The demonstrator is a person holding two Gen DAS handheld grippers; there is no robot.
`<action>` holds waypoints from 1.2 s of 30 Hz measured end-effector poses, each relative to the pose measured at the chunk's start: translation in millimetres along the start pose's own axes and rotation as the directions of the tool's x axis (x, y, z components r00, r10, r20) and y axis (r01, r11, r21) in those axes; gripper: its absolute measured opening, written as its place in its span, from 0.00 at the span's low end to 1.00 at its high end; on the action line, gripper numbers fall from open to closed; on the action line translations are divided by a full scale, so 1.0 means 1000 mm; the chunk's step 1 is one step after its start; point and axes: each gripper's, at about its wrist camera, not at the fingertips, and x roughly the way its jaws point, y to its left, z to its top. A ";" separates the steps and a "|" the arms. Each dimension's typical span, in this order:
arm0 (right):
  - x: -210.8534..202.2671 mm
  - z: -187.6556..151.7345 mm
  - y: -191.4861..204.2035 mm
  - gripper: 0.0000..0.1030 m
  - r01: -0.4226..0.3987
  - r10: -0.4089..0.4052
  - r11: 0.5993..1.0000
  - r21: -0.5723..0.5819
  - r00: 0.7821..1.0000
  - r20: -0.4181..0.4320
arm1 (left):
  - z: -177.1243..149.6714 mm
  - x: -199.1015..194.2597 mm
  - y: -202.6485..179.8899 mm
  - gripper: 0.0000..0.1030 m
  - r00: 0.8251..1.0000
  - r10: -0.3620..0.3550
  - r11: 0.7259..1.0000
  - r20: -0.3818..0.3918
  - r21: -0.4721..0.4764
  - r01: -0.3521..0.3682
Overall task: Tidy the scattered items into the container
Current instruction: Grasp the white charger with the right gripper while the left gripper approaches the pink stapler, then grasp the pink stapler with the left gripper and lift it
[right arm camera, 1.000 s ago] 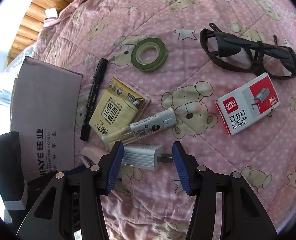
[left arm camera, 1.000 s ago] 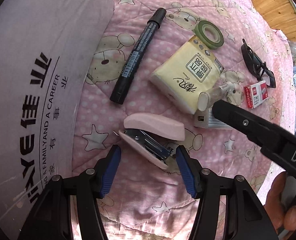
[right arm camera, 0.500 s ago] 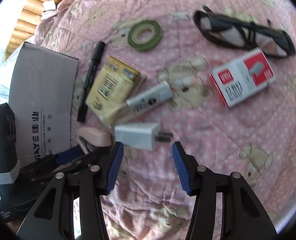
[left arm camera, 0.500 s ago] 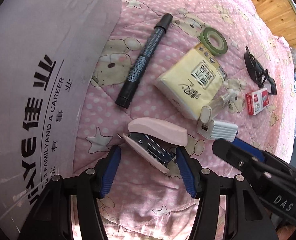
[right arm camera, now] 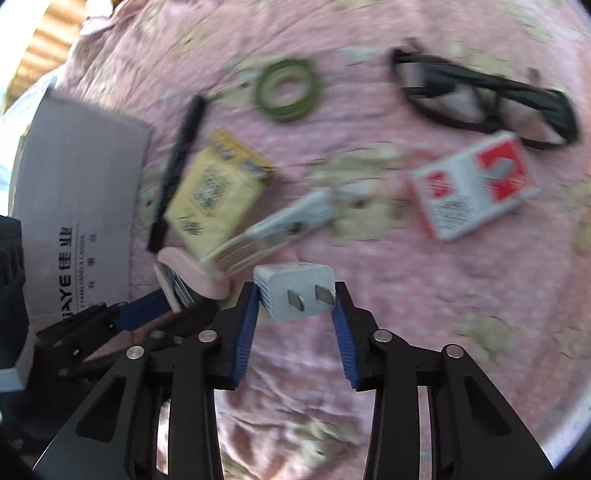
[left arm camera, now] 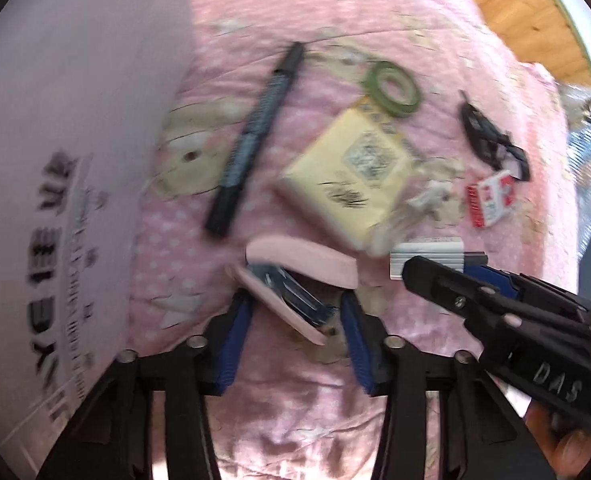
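The right gripper (right arm camera: 295, 308) is clamped on the one white plug adapter (right arm camera: 295, 294), blue pads touching both of its sides, two prongs pointing back at the camera. The adapter looks tilted up off the pink bear-print blanket (right arm camera: 435, 20) on the bed, though the blur makes it hard to say whether it's fully clear.

The left gripper (left arm camera: 293, 322) has its pads on either side of the one pink stapler (left arm camera: 299, 268), which gapes open with its metal insides showing. The pads are close to it, but I can't tell if they're actually squeezing it or just framing it.

The container is a grey cardboard box (right arm camera: 79, 184) with black printed lettering, sitting at the blanket's left edge in both views, just beside the stapler. None of the loose items is visible inside it.

The rest, one of each, all lying on the blanket:
- black marker (right arm camera: 177, 168), nearest the box
- yellow tissue pack (right arm camera: 219, 190), touching the marker's side
- small clear tube with a white cap (right arm camera: 291, 220), leaning against the tissue pack
- green tape roll (right arm camera: 289, 90), further up
- black glasses (right arm camera: 491, 100), toward the far right
- red-and-white staples box (right arm camera: 475, 184), just below the glasses

A hand (left arm camera: 563, 436) shows under the right gripper's body in the left view.
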 end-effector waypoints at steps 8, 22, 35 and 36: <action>-0.008 -0.009 -0.032 0.36 0.002 -0.002 0.998 0.056 1.000 -0.002 | 0.002 -0.008 0.012 0.54 0.998 -0.067 0.992 0.005 -0.104 0.067; 0.005 -0.012 -0.029 0.32 -0.049 0.051 0.996 0.069 0.998 -0.028 | 0.004 -0.010 0.008 0.61 0.999 -0.013 0.992 -0.032 -0.129 0.009; 0.004 -0.011 -0.035 0.31 -0.079 0.081 0.993 0.093 0.997 -0.018 | 0.003 -0.032 -0.017 0.20 0.999 0.025 0.998 0.043 -0.065 -0.022; 0.003 -0.011 -0.036 0.31 -0.082 0.084 0.992 0.095 0.996 -0.014 | 0.003 -0.036 -0.017 0.20 0.999 0.017 0.998 0.046 -0.066 -0.014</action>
